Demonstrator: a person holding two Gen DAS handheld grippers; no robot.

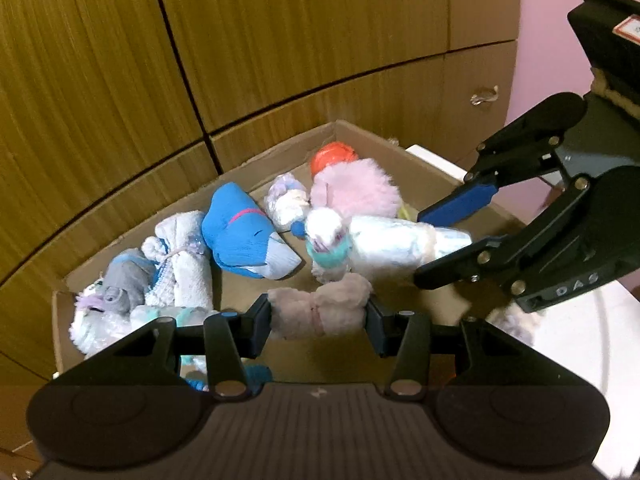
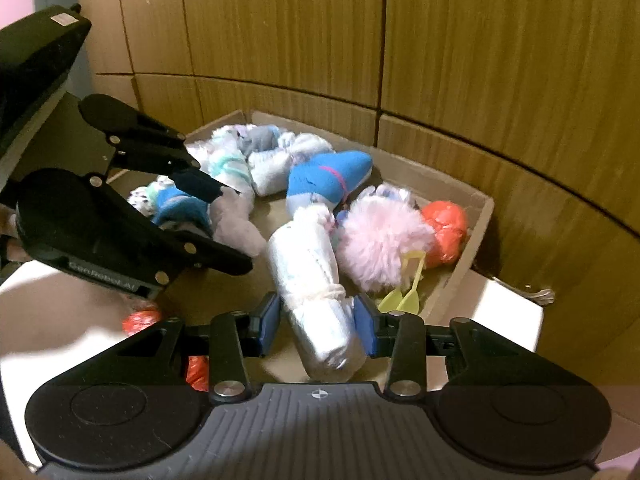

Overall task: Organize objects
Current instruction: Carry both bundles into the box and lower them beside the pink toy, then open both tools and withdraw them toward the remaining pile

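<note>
Left claw (image 1: 318,314) clamped on a fuzzy pale-pink roll (image 1: 320,308), pads pressing both ends, held just over the near edge of the cardboard box (image 1: 256,196). Right claw (image 2: 316,322) gripping a white rolled bundle (image 2: 310,280) tied with string, blue pads tight on its sides, far end of the bundle reaching into the box (image 2: 476,208). Box landmark: open-topped, against the wood-panel wall (image 1: 280,32), sitting on a white bench (image 2: 508,312). Inside box: blue sock bundle (image 1: 244,236) near the middle, white towelling roll (image 1: 188,264) to its left, grey-and-white soft pile (image 1: 112,300) in the left corner. Fluffy pink pompom (image 1: 356,188) toward the far right of the box, orange ball (image 1: 334,156) touching it in the far corner. In the right wrist view, yellow plastic piece (image 2: 408,292) beside the pompom by the box's right wall. Second orange thing (image 2: 140,320) outside the box on the bench, left of the right claw; identity unclear.
</note>
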